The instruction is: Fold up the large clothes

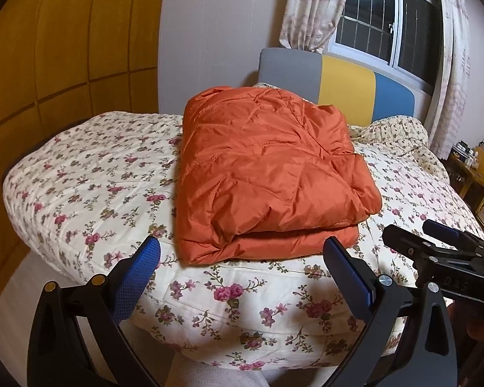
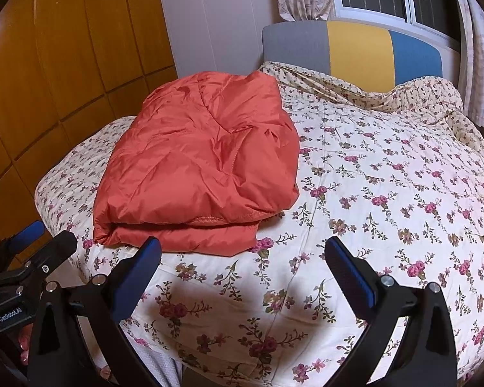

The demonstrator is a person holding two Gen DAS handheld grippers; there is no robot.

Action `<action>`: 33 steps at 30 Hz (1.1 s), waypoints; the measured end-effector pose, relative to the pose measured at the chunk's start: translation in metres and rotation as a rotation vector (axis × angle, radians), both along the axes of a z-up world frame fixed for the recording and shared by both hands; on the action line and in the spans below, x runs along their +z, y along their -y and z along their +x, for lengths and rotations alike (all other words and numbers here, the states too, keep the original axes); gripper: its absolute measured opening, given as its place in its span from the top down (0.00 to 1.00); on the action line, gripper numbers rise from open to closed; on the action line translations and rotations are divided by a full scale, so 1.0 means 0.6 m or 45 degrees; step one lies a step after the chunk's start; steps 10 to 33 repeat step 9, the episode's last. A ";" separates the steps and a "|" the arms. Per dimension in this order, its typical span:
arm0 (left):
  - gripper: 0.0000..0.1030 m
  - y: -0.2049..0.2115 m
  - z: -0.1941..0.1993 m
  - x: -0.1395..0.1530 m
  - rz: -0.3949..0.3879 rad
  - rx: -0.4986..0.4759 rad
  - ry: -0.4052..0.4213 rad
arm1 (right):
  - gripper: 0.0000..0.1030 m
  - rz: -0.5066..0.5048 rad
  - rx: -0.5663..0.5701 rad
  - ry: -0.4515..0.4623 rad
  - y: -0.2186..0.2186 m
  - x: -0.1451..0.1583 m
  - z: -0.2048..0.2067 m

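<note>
An orange padded jacket [image 1: 267, 174] lies folded into a thick rectangle on the floral bedspread [image 1: 90, 174]; in the right wrist view the jacket [image 2: 196, 167] sits left of centre. My left gripper [image 1: 242, 254] is open, held just short of the jacket's near folded edge, with nothing between its blue pads. The right gripper [image 2: 242, 251] is also open and empty, hovering above the bedspread [image 2: 387, 193] near the jacket's front right corner. Each gripper shows at the edge of the other's view: the right one [image 1: 435, 238] and the left one [image 2: 32, 238].
The bed has a grey, yellow and blue headboard [image 1: 345, 87] under a curtained window [image 1: 387, 22]. Wooden wardrobe doors [image 2: 64, 64] stand on the left. A bunched floral quilt [image 2: 403, 96] lies by the headboard, and a small cluttered side table [image 1: 474, 164] stands at the right.
</note>
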State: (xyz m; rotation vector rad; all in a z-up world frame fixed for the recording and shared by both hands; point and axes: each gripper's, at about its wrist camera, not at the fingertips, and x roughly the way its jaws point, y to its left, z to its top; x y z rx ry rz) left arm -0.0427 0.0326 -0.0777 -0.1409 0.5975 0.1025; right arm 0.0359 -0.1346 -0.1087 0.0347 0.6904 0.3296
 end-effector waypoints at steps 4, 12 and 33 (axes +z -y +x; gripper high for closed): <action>0.03 0.000 0.006 -0.002 -0.007 -0.001 -0.014 | 0.02 0.002 -0.006 -0.011 0.002 -0.004 0.004; 0.03 -0.004 0.018 -0.005 0.003 0.015 -0.028 | 0.02 0.012 -0.026 -0.036 0.011 -0.010 0.018; 0.03 -0.004 0.018 -0.005 0.003 0.015 -0.028 | 0.02 0.012 -0.026 -0.036 0.011 -0.010 0.018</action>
